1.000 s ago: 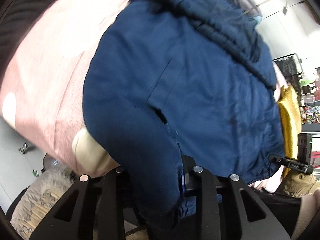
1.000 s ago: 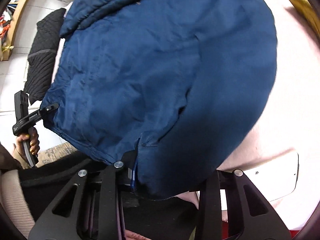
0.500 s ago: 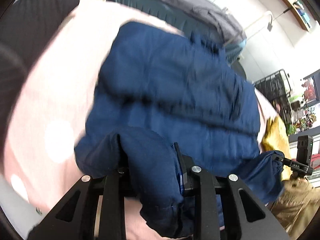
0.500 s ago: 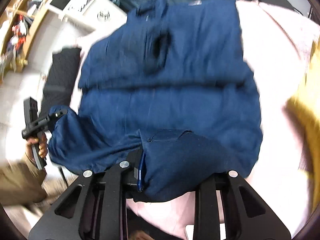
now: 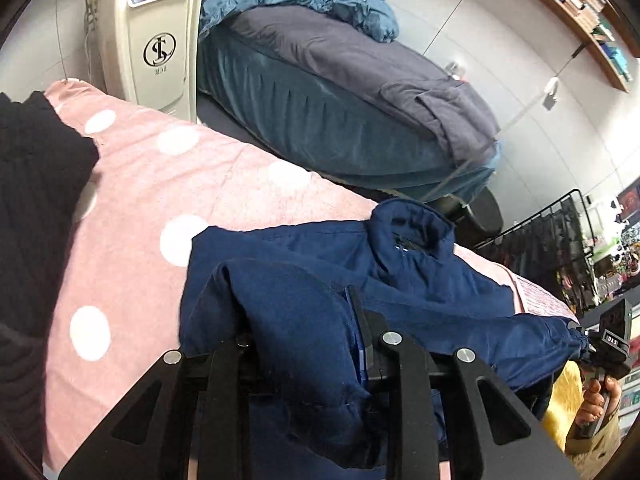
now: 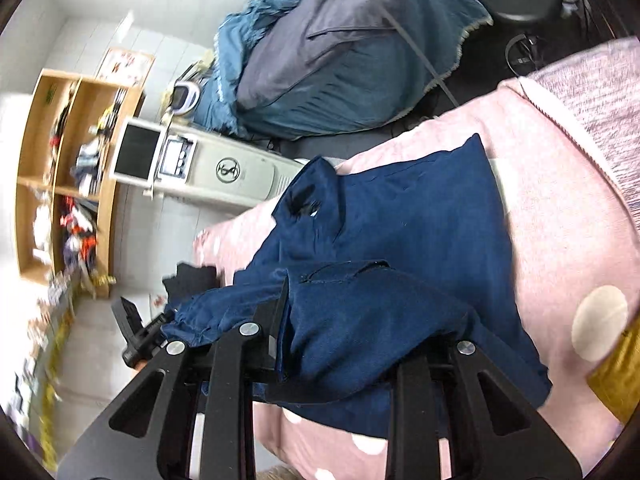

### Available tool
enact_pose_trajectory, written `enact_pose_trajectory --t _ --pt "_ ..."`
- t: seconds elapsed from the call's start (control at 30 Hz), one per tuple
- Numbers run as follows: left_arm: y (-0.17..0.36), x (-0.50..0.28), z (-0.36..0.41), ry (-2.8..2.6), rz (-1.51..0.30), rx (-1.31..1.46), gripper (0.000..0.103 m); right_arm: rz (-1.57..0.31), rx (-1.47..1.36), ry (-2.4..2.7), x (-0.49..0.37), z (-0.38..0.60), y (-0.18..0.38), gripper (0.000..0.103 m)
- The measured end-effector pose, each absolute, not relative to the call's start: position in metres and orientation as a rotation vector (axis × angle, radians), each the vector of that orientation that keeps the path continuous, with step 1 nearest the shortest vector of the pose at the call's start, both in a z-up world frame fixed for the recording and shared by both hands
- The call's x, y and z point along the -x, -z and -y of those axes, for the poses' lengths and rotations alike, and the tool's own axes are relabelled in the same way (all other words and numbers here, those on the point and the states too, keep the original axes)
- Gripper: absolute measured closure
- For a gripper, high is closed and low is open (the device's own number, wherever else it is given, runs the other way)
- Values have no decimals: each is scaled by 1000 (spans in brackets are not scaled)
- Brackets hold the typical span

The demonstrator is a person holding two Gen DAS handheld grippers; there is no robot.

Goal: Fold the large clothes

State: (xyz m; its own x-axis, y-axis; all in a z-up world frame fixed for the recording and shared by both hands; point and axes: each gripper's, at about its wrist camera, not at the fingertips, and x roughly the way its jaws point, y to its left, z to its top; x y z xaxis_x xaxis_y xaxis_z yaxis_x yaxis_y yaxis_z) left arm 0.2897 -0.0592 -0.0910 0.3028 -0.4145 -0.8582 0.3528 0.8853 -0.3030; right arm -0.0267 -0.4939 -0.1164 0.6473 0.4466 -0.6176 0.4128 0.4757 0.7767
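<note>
The navy jacket [image 5: 420, 292] lies on the pink dotted bed cover [image 5: 132, 216], and compared with a second ago much more of the cover is visible around it: then the blue cloth filled nearly the whole view, now it occupies only the lower part, from about 5 to 7 o'clock in both wrist views. I judge that the hem side is being lifted and carried up toward the collar [image 5: 412, 224], so a crosswise fold is under way but not yet laid down. The left gripper [image 5: 304, 344] is clamped on a thick bunch of the jacket's fabric, which bulges between its fingers. The right gripper [image 6: 352, 332] also grips a bunch of the same cloth; its jaws have just been closing a little, with the fabric between them. The jacket looks soft, padded and wrinkled, the collar standing at 12 o'clock of the garment, one cuff [image 6: 188, 320] hanging off toward 9 o'clock in the right view. Beyond the bed stand a beige machine [image 5: 156, 40] and a teal-covered bed [image 5: 340, 100].
</note>
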Motion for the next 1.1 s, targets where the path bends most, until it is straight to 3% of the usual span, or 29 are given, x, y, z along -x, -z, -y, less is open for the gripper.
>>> enact_pose_trajectory --t 0.37,0.53,0.77,0.9,1.03,1.1 --pt "143 -337 55 515 -1319 258 72 -950 -1294 24 -4 522 173 77" --pt "133 -345 26 646 -1341 491 63 -959 -1379 46 -12 531 199 77" --pt "114 -342 6 703 -1331 496 56 -981 -1478 73 -25 537 231 77" --pt "80 -346 -36 580 -1127 567 19 -991 -1558 112 -26 545 253 77" --pt "59 -342 -55 488 -1068 467 17 -1008 -1535 120 -33 543 255 74" --pt "64 -332 -46 487 -1095 378 13 -989 -1590 118 -32 543 257 62"
